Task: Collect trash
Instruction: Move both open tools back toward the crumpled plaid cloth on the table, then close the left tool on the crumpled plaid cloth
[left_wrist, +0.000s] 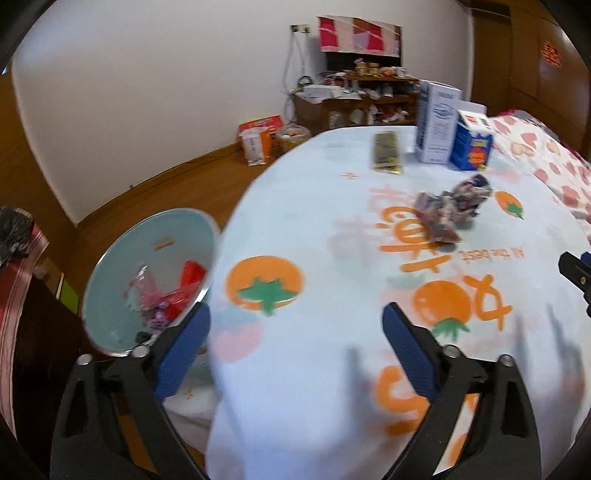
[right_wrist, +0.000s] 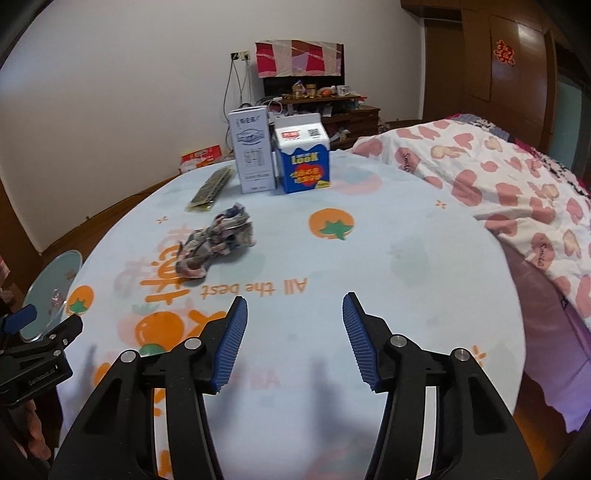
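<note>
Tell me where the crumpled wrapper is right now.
The crumpled wrapper lies on the tablecloth, left of centre in the right wrist view, just nearer than the flat dark packet and left of the orange print.

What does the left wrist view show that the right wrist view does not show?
Only the left wrist view looks into the bin, with red and pink wrappers inside. Only the right wrist view shows the heart-print blanket widely. Both show the crumpled wrapper, the flat packet, the white box and the blue carton on the tablecloth.
</note>
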